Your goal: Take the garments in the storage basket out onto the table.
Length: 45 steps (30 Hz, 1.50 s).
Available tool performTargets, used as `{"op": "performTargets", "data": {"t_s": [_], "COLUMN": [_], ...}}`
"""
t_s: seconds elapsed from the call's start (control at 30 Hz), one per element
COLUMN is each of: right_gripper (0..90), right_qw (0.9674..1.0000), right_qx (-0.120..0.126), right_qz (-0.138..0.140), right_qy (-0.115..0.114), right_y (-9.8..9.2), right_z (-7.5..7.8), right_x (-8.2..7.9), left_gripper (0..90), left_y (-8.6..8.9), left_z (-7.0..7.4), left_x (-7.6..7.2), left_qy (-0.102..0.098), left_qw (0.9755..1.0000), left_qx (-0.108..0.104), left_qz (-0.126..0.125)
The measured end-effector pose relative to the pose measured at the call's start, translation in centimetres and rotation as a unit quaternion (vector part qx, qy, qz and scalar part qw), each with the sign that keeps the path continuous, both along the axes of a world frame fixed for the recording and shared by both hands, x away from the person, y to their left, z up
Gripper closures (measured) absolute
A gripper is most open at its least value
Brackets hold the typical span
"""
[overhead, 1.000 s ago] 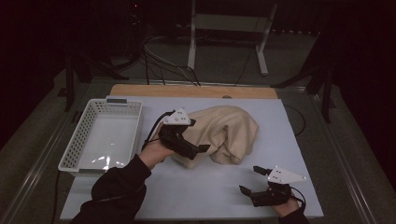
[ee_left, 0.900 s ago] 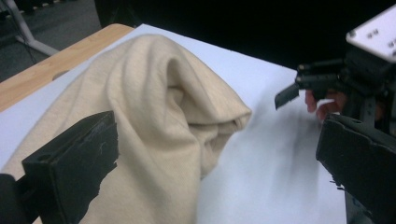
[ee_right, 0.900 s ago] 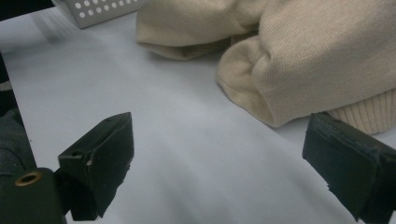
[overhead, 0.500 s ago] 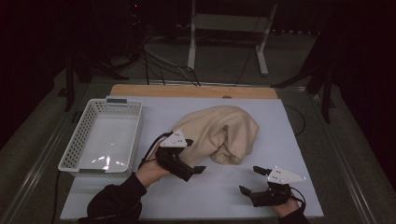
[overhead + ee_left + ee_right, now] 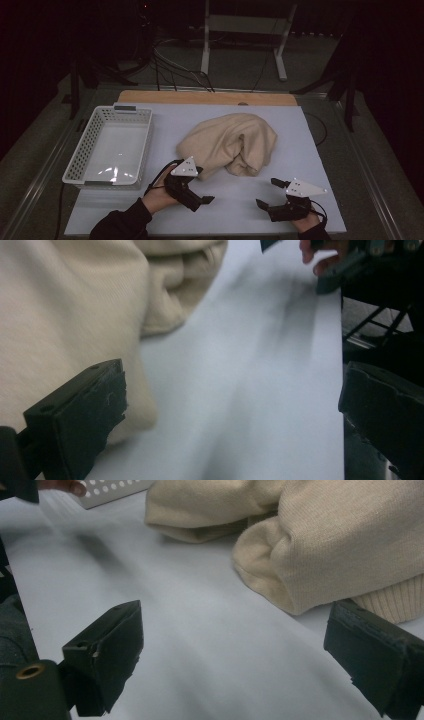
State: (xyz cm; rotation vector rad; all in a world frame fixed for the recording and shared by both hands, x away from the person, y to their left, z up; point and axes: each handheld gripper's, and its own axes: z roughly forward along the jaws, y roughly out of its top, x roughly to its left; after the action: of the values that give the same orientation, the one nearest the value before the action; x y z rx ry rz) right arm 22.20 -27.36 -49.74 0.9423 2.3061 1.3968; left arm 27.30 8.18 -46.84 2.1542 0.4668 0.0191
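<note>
Left gripper [image 5: 200,196] back off sweater [image 5: 231,144], jaws spread like right gripper's [image 5: 267,192]; bare mat [image 5: 235,200] between.

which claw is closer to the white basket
Left. The left claw sits just off the near right corner of the white basket, beside the cream sweater. The right claw is farther right, near the table's front edge.

sweater [image 5: 231,142] mid-mat | basket [image 5: 90,172] left of it | both tongs near edge, before sweater
</note>
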Motion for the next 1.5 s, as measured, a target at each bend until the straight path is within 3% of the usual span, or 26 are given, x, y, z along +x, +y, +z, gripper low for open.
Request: {"op": "performTargets", "data": {"t_s": [0.37, 0.67, 1.0, 1.27, 1.5], "right_gripper": [9.2, 9.2, 9.2, 9.1, 9.1], "right_qw": [1.0, 1.0, 1.0, 1.0, 1.0], "right_qx": [-0.002, -0.003, -0.005, -0.007, -0.009], "right_qz": [0.0, 0.0, -0.002, 0.0, -0.001], "right_qy": [0.0, 0.0, 0.0, 0.0, 0.001], "right_y": [0.0, 0.0, -0.1, 0.0, -0.1], "right_z": [0.0, -0.1, -0.1, -0.1, -0.2], "right_x": [0.0, 0.0, 0.0, 0.0, -0.1], "left_gripper": [0.0, 0.0, 0.1, 0.1, 0.1], "left_y": [1.7, 4.0, 6.5, 8.1, 9.2], "left_z": [-1.9, -2.9, -3.3, -3.2, -3.4], "left_x": [-0.9, -1.9, -2.8, -3.6, -4.1], "left_qy": [0.018, 0.033, 0.053, 0.053, 0.059], "left_qw": [0.9994, 0.9985, 0.9979, 0.9981, 0.9977], "left_qx": [0.019, 0.038, 0.035, 0.031, 0.03], "left_qz": [-0.024, -0.02, -0.014, 0.0, -0.013]}}
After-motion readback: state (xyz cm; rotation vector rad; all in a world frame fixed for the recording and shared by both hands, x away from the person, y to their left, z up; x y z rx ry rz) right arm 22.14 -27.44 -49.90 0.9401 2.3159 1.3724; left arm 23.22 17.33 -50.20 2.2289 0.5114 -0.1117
